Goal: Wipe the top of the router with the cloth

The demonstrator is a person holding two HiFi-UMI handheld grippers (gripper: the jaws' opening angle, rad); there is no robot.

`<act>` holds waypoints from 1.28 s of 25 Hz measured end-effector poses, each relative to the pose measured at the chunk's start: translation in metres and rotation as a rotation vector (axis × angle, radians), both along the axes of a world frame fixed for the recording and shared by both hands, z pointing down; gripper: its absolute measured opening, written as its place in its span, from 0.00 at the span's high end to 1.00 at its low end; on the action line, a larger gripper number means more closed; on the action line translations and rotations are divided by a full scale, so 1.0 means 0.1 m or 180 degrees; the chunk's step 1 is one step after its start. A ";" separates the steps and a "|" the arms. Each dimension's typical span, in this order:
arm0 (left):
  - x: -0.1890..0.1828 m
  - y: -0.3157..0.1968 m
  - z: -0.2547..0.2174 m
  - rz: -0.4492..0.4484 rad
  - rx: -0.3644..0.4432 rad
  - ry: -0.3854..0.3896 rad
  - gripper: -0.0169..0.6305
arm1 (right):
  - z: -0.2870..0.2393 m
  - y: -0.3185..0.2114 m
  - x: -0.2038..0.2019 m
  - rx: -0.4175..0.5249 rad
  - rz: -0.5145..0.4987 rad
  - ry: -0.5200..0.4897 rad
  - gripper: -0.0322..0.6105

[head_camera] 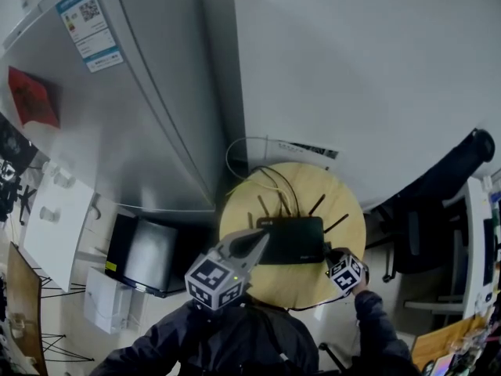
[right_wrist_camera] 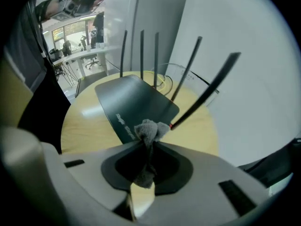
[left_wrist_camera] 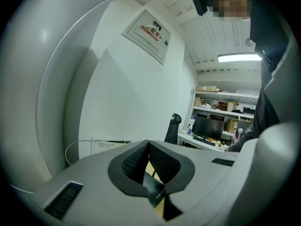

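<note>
Setting: corner of an office or workshop; grey refrigerator (head_camera: 117, 108) at left, white wall (head_camera: 368, 69) behind, shelves (left_wrist_camera: 221, 95) and a monitor (left_wrist_camera: 208, 126) far off in the left gripper view.
Surface: round pale-wood bench (head_camera: 350, 210), set close to the wall and the refrigerator.
Router (head_camera: 291, 239): black, flat, rectangular; lies near the middle of the bench, with antennas (right_wrist_camera: 188, 69) raised along its far edge and cables (head_camera: 270, 180) running off behind toward the wall.
Cloth (right_wrist_camera: 150, 127): small grey wad at the router's near right corner; whether it touches the top cannot be told.
Right gripper (right_wrist_camera: 148, 142): fingers (right_wrist_camera: 176, 166) clamped tight on the cloth, with a tuft standing out ahead of the tips and a tail hanging behind them.
Left gripper (left_wrist_camera: 148, 146): fingers (left_wrist_camera: 165, 160) pressed together with nothing between them; it hovers over the router's left end, apparently clear of it.
Handling, cloth: soft, light and limp; likely to fold under pressure. The tuft ahead of the tips is the working face, and the present mid-wad pinch looks sound.
Handling, router: probably light, rigid plastic with a smooth top, so it may slide on the wood under a sideways stroke. The thin antennas look easily knocked. Best steadied at a bare side edge, away from antennas and cables.
Stage: wiping appears about to start, by judgement.
</note>
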State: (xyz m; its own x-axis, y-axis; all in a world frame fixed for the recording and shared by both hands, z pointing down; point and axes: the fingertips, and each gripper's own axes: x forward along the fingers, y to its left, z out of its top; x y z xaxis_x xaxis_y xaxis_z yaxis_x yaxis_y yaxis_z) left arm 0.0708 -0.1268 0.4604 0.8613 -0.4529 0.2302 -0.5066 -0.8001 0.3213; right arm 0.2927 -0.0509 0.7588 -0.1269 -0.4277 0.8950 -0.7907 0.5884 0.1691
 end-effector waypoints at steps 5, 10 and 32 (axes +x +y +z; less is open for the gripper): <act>0.08 0.01 0.02 -0.0034 -0.0014 -0.0064 0.97 | 0.16 -0.14 0.39 -0.0131 -0.0110 0.0108 0.84; 0.12 -0.02 0.04 -0.0119 -0.0034 -0.0129 0.97 | 0.32 -0.31 0.28 -0.0292 -0.0507 0.0090 0.84; 0.18 0.10 0.09 -0.0209 -0.0063 -0.0161 0.97 | 0.51 0.42 -0.08 -0.0492 -0.0965 -0.0008 0.84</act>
State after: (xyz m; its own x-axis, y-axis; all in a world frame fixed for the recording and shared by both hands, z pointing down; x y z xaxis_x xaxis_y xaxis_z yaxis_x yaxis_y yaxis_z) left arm 0.0892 -0.1168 0.4691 0.8170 -0.5029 0.2822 -0.5737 -0.7583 0.3096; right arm 0.2843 -0.0090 0.8094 -0.2299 -0.2295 0.9458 -0.5760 0.8154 0.0578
